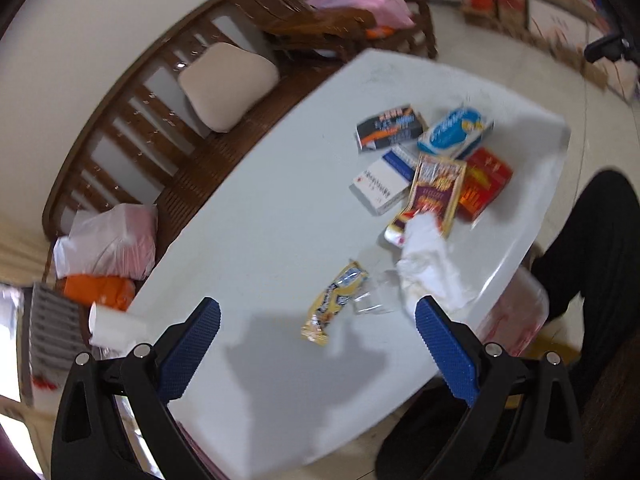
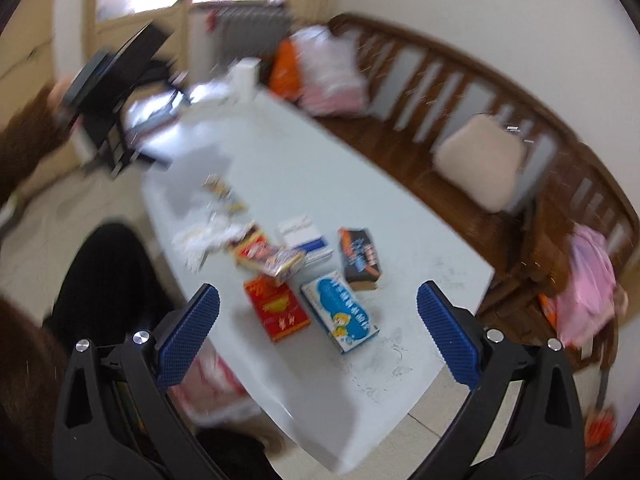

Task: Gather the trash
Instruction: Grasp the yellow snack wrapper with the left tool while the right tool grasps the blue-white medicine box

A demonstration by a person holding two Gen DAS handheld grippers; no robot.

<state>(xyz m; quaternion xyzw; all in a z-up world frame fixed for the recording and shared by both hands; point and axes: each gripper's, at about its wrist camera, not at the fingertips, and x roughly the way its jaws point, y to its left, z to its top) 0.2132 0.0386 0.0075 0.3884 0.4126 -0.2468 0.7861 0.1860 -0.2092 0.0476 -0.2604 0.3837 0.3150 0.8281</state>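
Left gripper (image 1: 318, 330): spread wide, empty, above the yellow crinkled snack wrapper (image 1: 334, 305) on the white table (image 1: 256, 216) | Right gripper (image 2: 318, 330): spread, empty, over the boxes | You: descend straight, straddle the wrapper's narrow width, pinch mid-length, avoid the crumpled white tissue (image 1: 430, 264) just beside it.

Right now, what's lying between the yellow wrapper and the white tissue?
A crumpled piece of clear plastic sits between the yellow wrapper and the tissue on the table; the left wrist view shows it.

bare table (image 1: 260, 220) beside clustered boxes (image 1: 424, 160)
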